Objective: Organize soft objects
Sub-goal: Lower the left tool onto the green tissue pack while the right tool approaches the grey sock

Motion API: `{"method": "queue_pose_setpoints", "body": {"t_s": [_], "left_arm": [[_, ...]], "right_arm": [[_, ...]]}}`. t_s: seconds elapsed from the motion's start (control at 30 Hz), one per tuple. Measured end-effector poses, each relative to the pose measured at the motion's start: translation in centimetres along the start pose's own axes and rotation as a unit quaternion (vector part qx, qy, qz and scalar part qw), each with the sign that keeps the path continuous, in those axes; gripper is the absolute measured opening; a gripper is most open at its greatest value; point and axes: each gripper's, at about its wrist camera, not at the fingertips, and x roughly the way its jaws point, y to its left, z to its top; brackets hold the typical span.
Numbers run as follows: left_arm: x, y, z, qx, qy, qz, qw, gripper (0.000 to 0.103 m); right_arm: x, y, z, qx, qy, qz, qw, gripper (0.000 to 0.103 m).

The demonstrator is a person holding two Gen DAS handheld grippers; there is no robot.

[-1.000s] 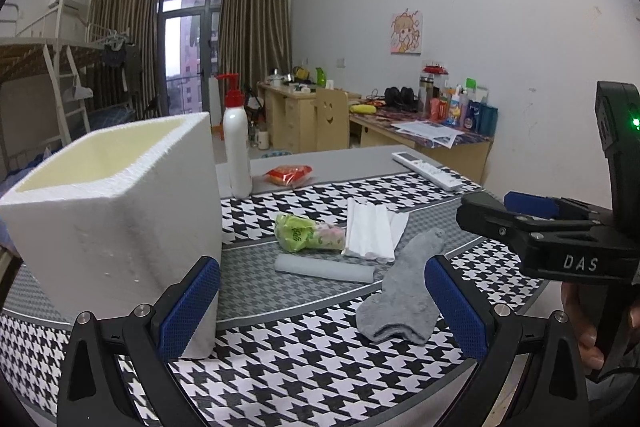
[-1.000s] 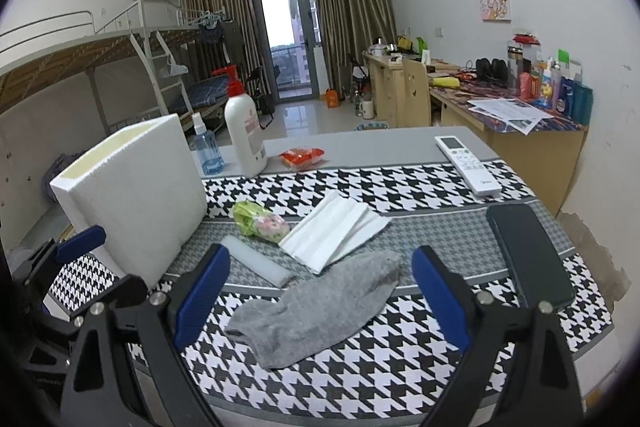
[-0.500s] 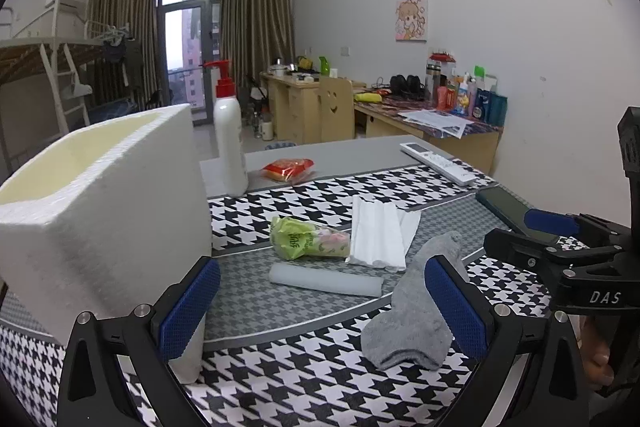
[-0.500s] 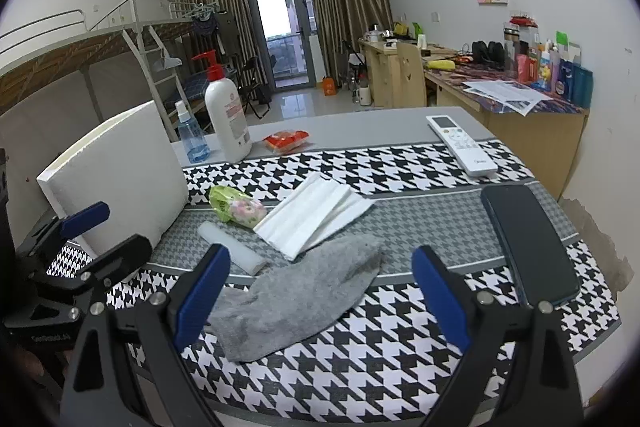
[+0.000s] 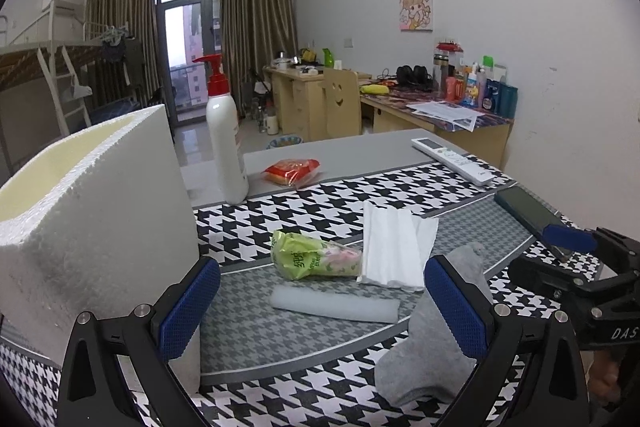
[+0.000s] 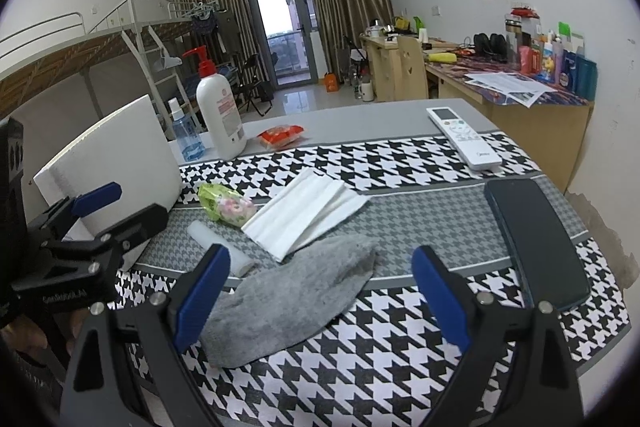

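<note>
Right wrist view: right gripper (image 6: 320,291) has closed in on the grey sock (image 6: 296,295) at 12 o'clock, jaws wide; left gripper (image 5: 320,307) jaws wide too, nothing picked yet.

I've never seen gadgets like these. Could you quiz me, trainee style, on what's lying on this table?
1. True or false: the grey sock already lies inside the white foam box.
2. Which lies nearest the right gripper? A. the white remote control B. the grey sock C. the red snack packet
3. Fill in: the green packet touches the folded white ______.

Key
1. False: it lies on the houndstooth cloth, outside the box.
2. B
3. Tissues. Both the left gripper and the right one are open and hold nothing.
</note>
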Motion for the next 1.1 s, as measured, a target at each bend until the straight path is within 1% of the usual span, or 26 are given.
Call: {"method": "queue_pose_setpoints", "body": {"t_s": [0.1,0.2,0.33,0.6,0.7,0.73,0.87,1.1], "left_arm": [[0.1,-0.6,0.0,0.007,0.001,-0.004,1.0,0.102],[0.2,-1.2,0.0,0.003,0.005,-0.011,0.9999,0.102],[0.9,-1.5,0.6,-0.001,0.016,-0.011,0.9998,0.102],[2.6,-1.5,1.4,-0.007,0.041,0.004,0.9991,0.102],[3.4,-1.4,1.6,-0.003,0.046,0.012,0.9989,0.1],[3.7,-1.3,1.7,-0.002,0.05,0.014,0.9987,0.097],[4.9,-0.9,1.6,-0.004,0.071,0.012,0.9974,0.094],[6.7,-0.5,1.4,-0.012,0.102,0.011,0.9947,0.092]], "right_arm": [[0.2,-0.2,-0.1,-0.001,0.002,0.004,1.0,0.095],[0.5,-0.4,-0.2,-0.001,0.006,0.003,1.0,0.095],[0.7,-1.0,-0.4,0.003,0.011,0.003,1.0,0.095],[0.9,-1.7,-0.6,0.008,0.012,0.004,1.0,0.095],[1.1,-1.7,-0.7,0.006,0.015,0.007,1.0,0.095],[1.2,-1.6,-0.7,0.005,0.017,0.008,1.0,0.095],[1.5,-1.5,-0.6,-0.001,0.02,0.012,1.0,0.095],[1.9,-1.5,-0.5,-0.007,0.021,0.018,1.0,0.095]]}}
